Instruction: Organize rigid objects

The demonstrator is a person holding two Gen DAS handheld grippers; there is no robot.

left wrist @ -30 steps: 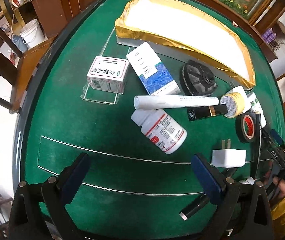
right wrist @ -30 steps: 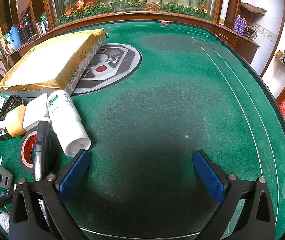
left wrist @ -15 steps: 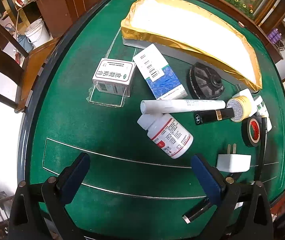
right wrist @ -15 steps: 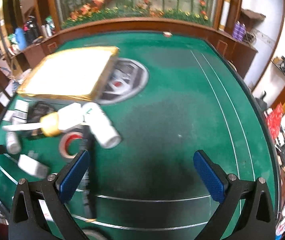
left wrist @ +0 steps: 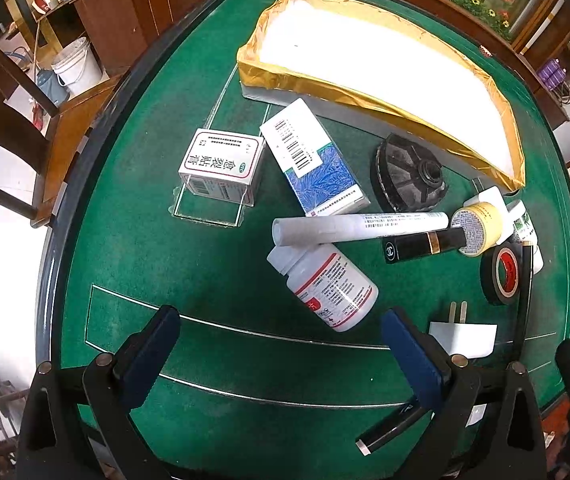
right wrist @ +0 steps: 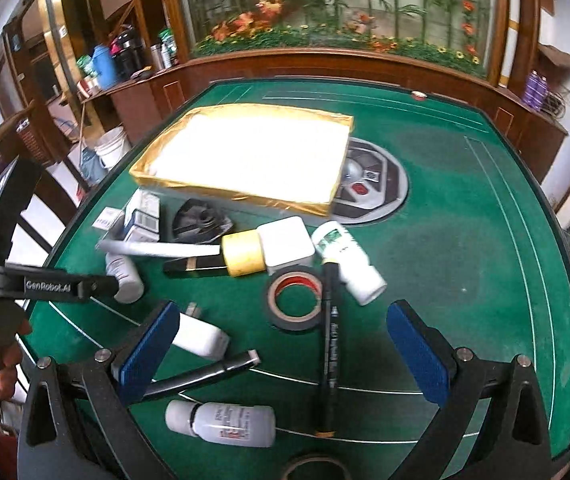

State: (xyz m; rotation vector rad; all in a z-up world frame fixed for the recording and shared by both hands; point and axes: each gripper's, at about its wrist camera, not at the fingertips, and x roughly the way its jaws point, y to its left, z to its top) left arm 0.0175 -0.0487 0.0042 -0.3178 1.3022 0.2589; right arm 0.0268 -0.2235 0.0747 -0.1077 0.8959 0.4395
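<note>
A gold-edged tray (left wrist: 385,68) (right wrist: 245,156) lies at the back of the green table. In front of it is a scatter: two boxes (left wrist: 221,166), a white tube (left wrist: 359,227), a red-labelled pill bottle (left wrist: 325,286), a black lipstick (left wrist: 421,245), a black tape roll (right wrist: 295,302), a marker (right wrist: 329,352) and a white plug (left wrist: 463,338). My left gripper (left wrist: 281,354) hovers open above the near felt, just short of the pill bottle. My right gripper (right wrist: 285,350) hangs open over the tape roll and marker, holding nothing.
A black round part (left wrist: 409,178) sits by the tray. A second white bottle (right wrist: 221,424) and a black pen (right wrist: 201,376) lie near the table's front edge. The table centre carries a grey round panel (right wrist: 373,188). Wooden chairs (left wrist: 1,120) stand at left.
The right gripper has pulled back and swung left, so the clutter now lies under it. The left view has risen slightly; no object has moved.
</note>
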